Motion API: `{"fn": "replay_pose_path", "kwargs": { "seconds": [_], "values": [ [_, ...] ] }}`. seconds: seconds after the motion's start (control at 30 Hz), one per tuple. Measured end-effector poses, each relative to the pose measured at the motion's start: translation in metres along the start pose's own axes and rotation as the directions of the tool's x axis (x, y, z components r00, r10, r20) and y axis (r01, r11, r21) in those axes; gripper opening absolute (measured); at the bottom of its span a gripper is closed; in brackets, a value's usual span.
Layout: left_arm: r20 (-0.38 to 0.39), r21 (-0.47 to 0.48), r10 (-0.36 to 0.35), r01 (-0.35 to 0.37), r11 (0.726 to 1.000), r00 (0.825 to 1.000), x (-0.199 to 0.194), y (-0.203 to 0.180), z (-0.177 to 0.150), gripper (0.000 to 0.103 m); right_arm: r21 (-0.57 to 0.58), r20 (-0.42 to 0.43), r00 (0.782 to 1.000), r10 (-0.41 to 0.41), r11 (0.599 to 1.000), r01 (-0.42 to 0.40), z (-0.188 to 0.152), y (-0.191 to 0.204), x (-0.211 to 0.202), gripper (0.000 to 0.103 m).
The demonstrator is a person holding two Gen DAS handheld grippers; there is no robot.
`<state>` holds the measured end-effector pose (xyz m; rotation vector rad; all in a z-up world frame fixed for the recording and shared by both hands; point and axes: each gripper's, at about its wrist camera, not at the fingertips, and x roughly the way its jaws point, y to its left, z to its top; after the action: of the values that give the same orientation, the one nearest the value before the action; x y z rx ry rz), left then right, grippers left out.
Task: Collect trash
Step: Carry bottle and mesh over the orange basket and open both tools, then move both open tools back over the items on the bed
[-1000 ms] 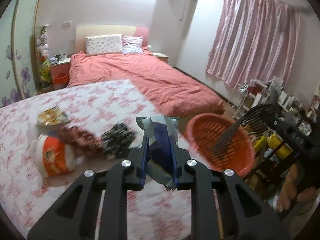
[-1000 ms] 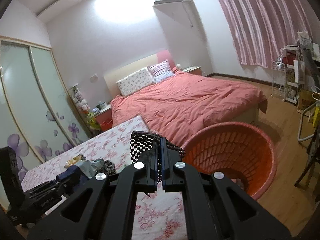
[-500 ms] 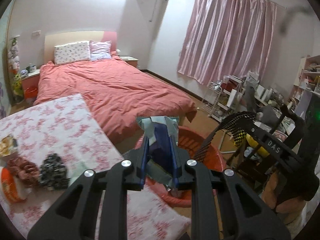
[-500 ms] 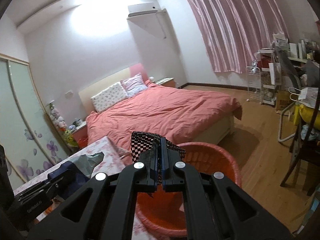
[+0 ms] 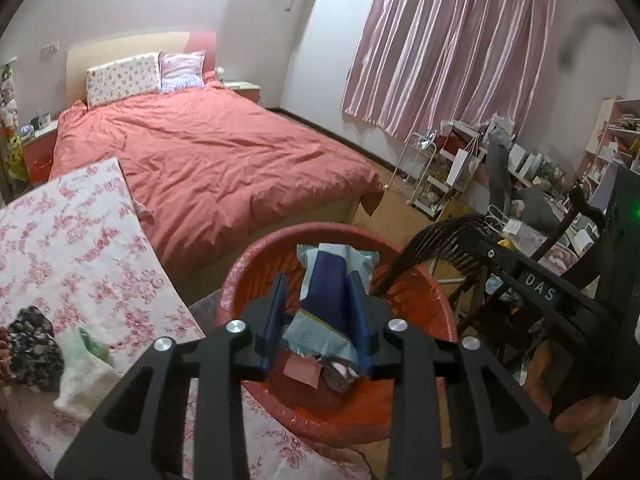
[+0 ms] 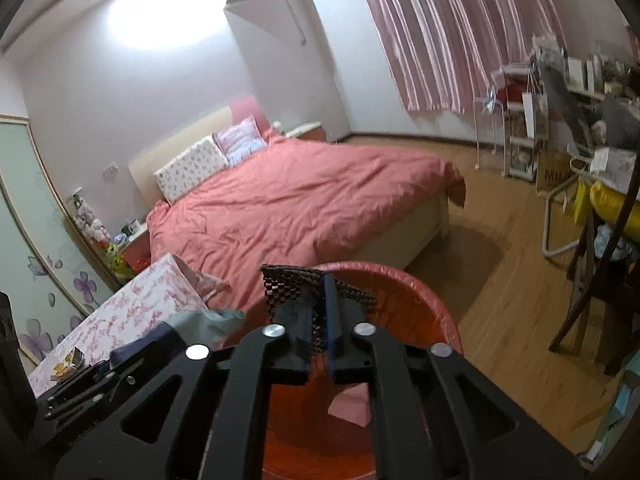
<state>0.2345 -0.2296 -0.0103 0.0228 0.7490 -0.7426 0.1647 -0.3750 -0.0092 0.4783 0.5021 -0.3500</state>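
both claws just eased open, left claw (image 5: 320,296) around blue wrapper (image 5: 326,292), right claw (image 6: 318,312) around checkered wrapper (image 6: 288,286)

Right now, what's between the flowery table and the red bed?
Nothing but a narrow bare gap: the flowery table ends just short of the red bed, seen in the left wrist view.

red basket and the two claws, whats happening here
A person is clearing trash off a floral-covered table into a red basket. The left claw has a blue-grey wrapper between its fingers above the basket; the right claw has a black-and-white checkered wrapper. Both claws' jaws have just been opening, seemingly to drop them. More trash waits on the table.
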Motion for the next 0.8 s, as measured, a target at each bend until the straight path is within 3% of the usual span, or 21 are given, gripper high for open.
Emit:
{"fn": "replay_pose_path", "kwargs": {
  "seconds": [0.1, 0.33, 0.63, 0.8],
  "values": [
    [-0.026, -0.005, 0.007, -0.007, 1.000, 1.000, 0.012, 0.005, -0.005, 0.036, 0.014, -0.014, 1.000, 0.008, 1.000, -0.007, -0.002, -0.005, 0.001, 0.034],
    [-0.038, -0.024, 0.045, -0.046, 0.999, 0.998, 0.013, 0.022, -0.011, 0.045, 0.002, -0.026, 1.000, -0.004, 1.000, 0.004, -0.006, 0.002, -0.001, 0.037],
    [-0.020, -0.055, 0.129, -0.130, 0.990, 0.991, -0.030, 0.056, -0.025, 0.055, -0.050, -0.026, 0.999, 0.019, 0.999, -0.020, -0.011, 0.031, -0.010, 0.037],
    [0.004, -0.093, 0.215, -0.214, 0.972, 0.976, -0.070, 0.090, -0.041, 0.059, -0.099, -0.050, 0.997, 0.064, 0.993, -0.069, -0.025, 0.064, -0.014, 0.037]
  ]
}}
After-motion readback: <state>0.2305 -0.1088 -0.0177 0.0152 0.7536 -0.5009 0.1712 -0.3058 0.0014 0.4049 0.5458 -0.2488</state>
